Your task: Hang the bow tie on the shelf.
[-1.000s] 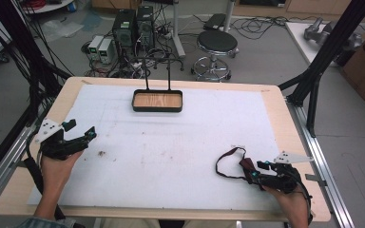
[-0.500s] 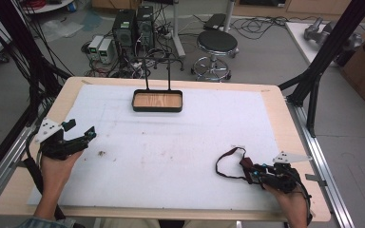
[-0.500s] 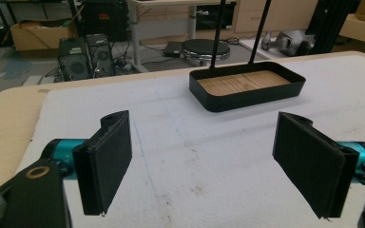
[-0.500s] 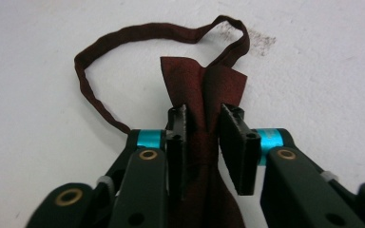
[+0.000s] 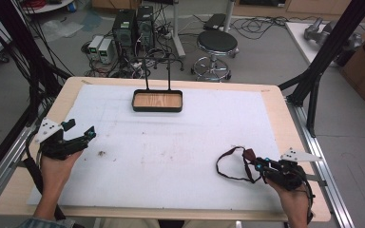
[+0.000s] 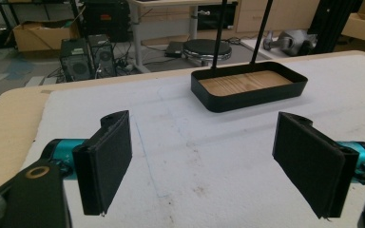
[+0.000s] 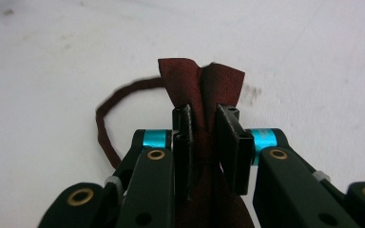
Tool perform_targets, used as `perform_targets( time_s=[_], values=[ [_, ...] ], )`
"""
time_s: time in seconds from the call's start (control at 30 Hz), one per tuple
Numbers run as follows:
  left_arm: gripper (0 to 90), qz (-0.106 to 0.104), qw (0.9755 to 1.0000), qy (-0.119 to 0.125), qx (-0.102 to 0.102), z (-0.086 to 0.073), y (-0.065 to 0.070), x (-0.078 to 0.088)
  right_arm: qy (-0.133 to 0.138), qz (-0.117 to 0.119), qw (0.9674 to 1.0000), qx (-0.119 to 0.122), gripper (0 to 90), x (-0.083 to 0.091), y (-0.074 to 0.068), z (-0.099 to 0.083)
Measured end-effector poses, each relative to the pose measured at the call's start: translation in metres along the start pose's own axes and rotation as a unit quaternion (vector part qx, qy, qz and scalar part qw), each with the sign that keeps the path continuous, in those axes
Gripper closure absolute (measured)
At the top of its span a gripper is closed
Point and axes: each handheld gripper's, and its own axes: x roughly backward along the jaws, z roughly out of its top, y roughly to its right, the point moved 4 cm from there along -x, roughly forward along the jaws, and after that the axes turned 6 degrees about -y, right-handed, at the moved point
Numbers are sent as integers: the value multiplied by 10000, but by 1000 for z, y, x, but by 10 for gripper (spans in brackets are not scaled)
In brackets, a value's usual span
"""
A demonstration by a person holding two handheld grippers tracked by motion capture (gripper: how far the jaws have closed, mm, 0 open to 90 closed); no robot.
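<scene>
Little has shifted over the last second: the right gripper (image 5: 257, 165) has drawn slightly closer to the near edge of the table (image 5: 275, 97), carrying the dark red strap (image 5: 228, 164) with it, while the left gripper (image 5: 78, 133) keeps its place near the left edge.

From the high view, the right gripper sits near the near right corner of the white mat (image 5: 180, 152), held in the person's right hand (image 5: 290, 194), jaws pointing toward the table's left. In the right gripper view its jaws are clenched on a folded end of the strap (image 7: 202, 88), which stands up between the pads and pokes out past their tips. The rest of the strap trails away as a thin dark loop (image 7: 111, 114) lying on the mat, on the side of the gripper toward the table's middle.

The left gripper, held in the left hand (image 5: 57, 164), is well apart from the strap, across the width of the mat. In the left gripper view its jaws stand wide apart and released, with nothing between the pads (image 6: 107, 159), just bare mat.

A black tray (image 5: 157, 108) with a wooden floor rests near the middle of the far edge, two thin black rods rising from its far side. Faint brown marks stain the mat's middle.
</scene>
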Motion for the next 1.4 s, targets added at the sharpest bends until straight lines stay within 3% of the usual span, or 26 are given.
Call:
perform_targets(
  time_s=[0.13, 0.17, 0.5, 0.67, 0.93, 1.4],
  values=[
    [211, 6, 10000, 9, -2, 1, -1, 0, 233, 133, 9996, 9, 770, 3, -4, 12],
    [211, 5, 10000, 15, 0, 1, -1, 0, 308, 164, 9993, 108, 770, 1, -7, 23],
    [213, -19, 10000, 54, 24, 3, -3, 1, 281, 61, 9971, 704, 770, -28, -19, 80],
    [213, -45, 10000, 62, 22, 3, -3, 1, 343, 39, 9969, 713, 770, -42, -21, 105],
    [213, -142, 9999, 45, 2, 3, 0, -3, 317, 96, 9951, 936, 770, -64, -26, 141],
    [213, -193, 9998, 71, 21, 4, 0, -5, 596, 281, 9918, 1095, 771, -84, -34, 187]
  ],
)
